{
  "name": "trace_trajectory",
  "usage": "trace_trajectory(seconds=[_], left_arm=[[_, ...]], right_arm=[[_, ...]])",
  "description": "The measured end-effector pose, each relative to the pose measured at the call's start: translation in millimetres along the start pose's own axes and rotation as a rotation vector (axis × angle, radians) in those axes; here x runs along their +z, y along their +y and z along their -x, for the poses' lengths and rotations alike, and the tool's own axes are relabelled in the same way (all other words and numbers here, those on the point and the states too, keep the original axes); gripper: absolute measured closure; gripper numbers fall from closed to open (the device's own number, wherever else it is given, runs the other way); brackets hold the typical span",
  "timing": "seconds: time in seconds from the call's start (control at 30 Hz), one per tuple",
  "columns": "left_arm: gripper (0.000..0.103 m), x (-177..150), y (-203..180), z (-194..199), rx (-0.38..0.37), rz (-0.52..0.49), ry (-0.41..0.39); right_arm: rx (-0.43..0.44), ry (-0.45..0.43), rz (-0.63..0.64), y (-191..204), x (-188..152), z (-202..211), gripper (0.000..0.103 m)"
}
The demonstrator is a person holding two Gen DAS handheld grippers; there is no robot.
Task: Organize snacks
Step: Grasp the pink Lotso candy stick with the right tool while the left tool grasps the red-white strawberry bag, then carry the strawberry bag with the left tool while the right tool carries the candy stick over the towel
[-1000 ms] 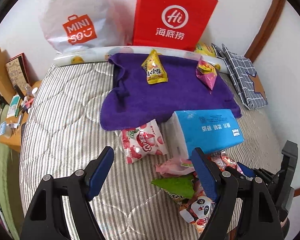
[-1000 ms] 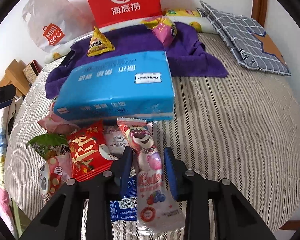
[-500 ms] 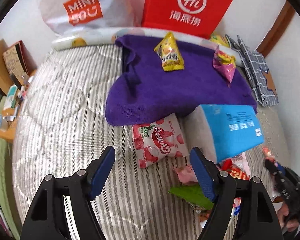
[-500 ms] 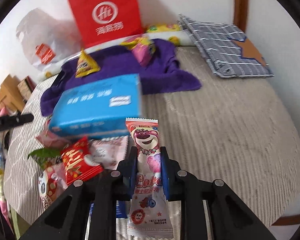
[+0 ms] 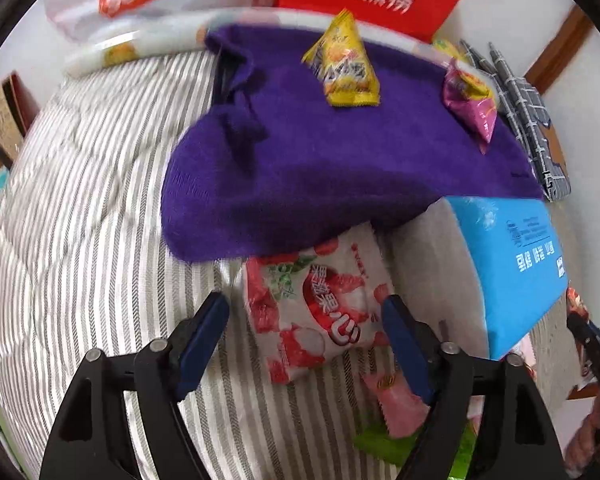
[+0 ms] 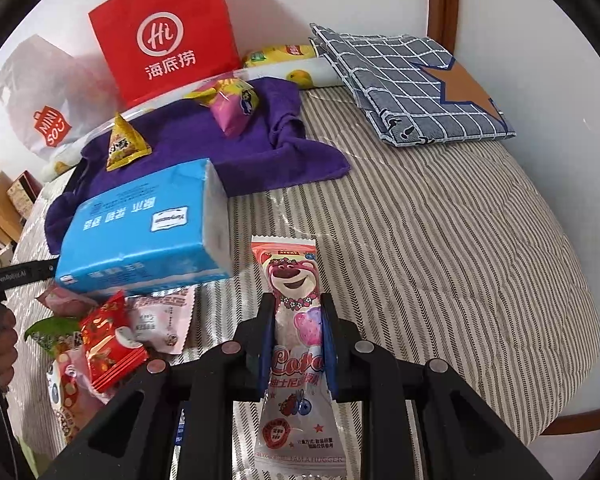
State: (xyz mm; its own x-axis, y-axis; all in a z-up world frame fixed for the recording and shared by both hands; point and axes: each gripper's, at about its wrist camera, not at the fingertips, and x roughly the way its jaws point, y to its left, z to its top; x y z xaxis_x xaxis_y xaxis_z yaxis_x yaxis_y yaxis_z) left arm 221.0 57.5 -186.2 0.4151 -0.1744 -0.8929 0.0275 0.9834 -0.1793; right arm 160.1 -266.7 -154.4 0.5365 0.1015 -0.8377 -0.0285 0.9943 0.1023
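My right gripper (image 6: 296, 330) clamped a long pink bear-print snack packet (image 6: 290, 280), its pads tight on the packet's middle, the printed bear's face rising past the fingertips toward 12 o'clock and the tail hanging back between the arms. The packet sat clear of the striped bed cover (image 6: 440, 240).

My left gripper (image 5: 306, 320) stood wide, its jaws having just been opening, with a red-and-white lychee snack bag (image 5: 320, 308) lying on the cover between the blue pads (image 5: 204, 332). Neither pad pressed on the bag; whether the right one touched its edge I could not tell. The bag's top edge tucked under the purple towel (image 5: 340, 168) at 12 o'clock.

On the towel stood a yellow pyramid packet (image 5: 346, 64) and, at 2 o'clock, a pink one (image 5: 470, 100). A blue tissue pack (image 5: 512, 264) lay at 3 o'clock of the lychee bag, just beside it. A pink packet (image 5: 400, 404) lay near the right finger over a green one (image 5: 384, 444).

In the right wrist view, a heap of snacks lay at 9 o'clock of the held packet: a red packet (image 6: 108, 340) on top, a pale pink one (image 6: 160, 320) beside it. Against the wall at 11 o'clock stood a red paper bag (image 6: 164, 36) and a white plastic bag (image 6: 40, 96); a folded checked cloth (image 6: 404, 80) lay at 1 o'clock.
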Motion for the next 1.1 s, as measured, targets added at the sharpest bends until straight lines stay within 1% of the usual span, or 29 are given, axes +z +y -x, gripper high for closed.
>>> trace_trajectory(seconds=[0.07, 0.17, 0.2, 0.23, 0.27, 0.3, 0.33, 0.4, 0.5, 0.63, 0.7, 0.73, 0.8, 0.83, 0.87, 0.9, 0.97, 1.0, 1.03, 1.1], left_arm=[[0.020, -2, -4, -3, 0.019, -0.027, -0.009], [0.020, -4, -14, -6, 0.073, -0.077, -0.019], [0.026, -6, -17, -6, 0.091, -0.094, -0.027], [0.029, -7, -19, -5, 0.107, -0.104, -0.038], [0.039, -8, -18, -4, 0.108, -0.111, -0.044], [0.051, -9, -19, -2, 0.091, -0.119, -0.047], [0.054, -10, -17, 1, 0.079, -0.122, -0.046], [0.065, -12, -11, 5, 0.053, -0.114, -0.039], [0.065, -19, 3, 10, 0.041, -0.085, -0.034], [0.063, -23, 13, 13, 0.012, -0.041, -0.056], [0.050, -24, 9, 12, 0.000, -0.045, -0.067], [0.048, -25, 6, 11, 0.006, -0.055, -0.074], [0.048, -25, -3, 8, 0.056, -0.076, -0.090], [0.051, -25, -6, 7, 0.080, -0.086, -0.095], [0.062, -25, -9, 7, 0.105, -0.098, -0.102], [0.068, -25, -10, 7, 0.090, -0.107, -0.100], [0.074, -24, -10, 9, 0.038, -0.098, -0.079], [0.075, -24, -9, 10, 0.023, -0.092, -0.073], [0.076, -24, -9, 12, 0.015, -0.089, -0.072], [0.076, -26, -9, 17, 0.025, -0.093, -0.082]], right_arm=[[-0.003, 0.004, 0.001, 1, 1, -3, 0.083], [-0.003, 0.007, 0.002, 2, 3, -6, 0.083], [-0.003, 0.009, 0.003, 3, 3, -7, 0.083], [-0.003, 0.010, 0.004, 4, 2, -8, 0.083], [-0.004, 0.010, 0.006, 5, 2, -8, 0.083], [-0.005, 0.010, 0.010, 6, 1, -8, 0.083], [-0.007, 0.009, 0.011, 7, 1, -8, 0.083], [-0.006, 0.005, 0.014, 9, 0, -7, 0.083], [-0.006, 0.000, 0.012, 9, -1, -6, 0.083], [-0.005, 0.006, 0.011, 10, -1, -8, 0.083], [-0.003, 0.007, 0.011, 10, 0, -9, 0.083], [-0.001, 0.006, 0.009, 10, 0, -8, 0.083], [-0.001, 0.004, 0.008, 10, -1, -6, 0.083], [-0.002, 0.002, 0.008, 10, -1, -5, 0.083], [-0.003, 0.001, 0.007, 10, -1, -4, 0.083], [-0.003, -0.001, 0.005, 9, -2, -2, 0.083], [-0.003, -0.005, 0.003, 10, -2, 0, 0.083], [-0.004, -0.009, 0.003, 10, -2, 2, 0.083], [-0.004, -0.011, 0.002, 10, -2, 3, 0.083], [0.000, -0.019, -0.001, 12, -2, 6, 0.083]])
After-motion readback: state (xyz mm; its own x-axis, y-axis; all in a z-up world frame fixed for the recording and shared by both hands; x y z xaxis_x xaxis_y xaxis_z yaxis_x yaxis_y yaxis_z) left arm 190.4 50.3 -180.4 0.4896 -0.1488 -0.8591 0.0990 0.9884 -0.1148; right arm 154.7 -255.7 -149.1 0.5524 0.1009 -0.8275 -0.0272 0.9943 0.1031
